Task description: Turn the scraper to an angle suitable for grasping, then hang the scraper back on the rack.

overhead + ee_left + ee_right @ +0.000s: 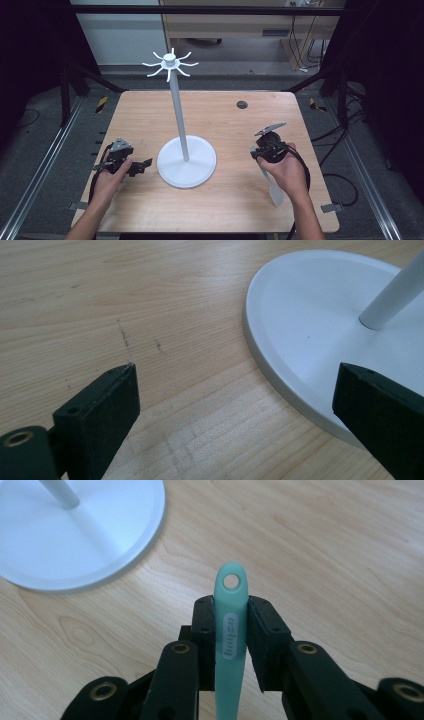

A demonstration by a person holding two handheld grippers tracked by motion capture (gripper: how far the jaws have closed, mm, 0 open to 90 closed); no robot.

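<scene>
We are looking at a white stand [186, 161] sitting mid-table [225, 115], its round base lying between our two grippers and its pole rising to a crown of hooks [170, 64]. The left gripper [141, 166] is resting just beside the base, jaws spread wide with nothing between them. The right gripper [231, 630] is pinching a spatula [230, 640] by its handle: pale green, slim, with a round hole at its tip and an oval logo. Its pale blade is trailing back under our right hand [282, 167].
</scene>
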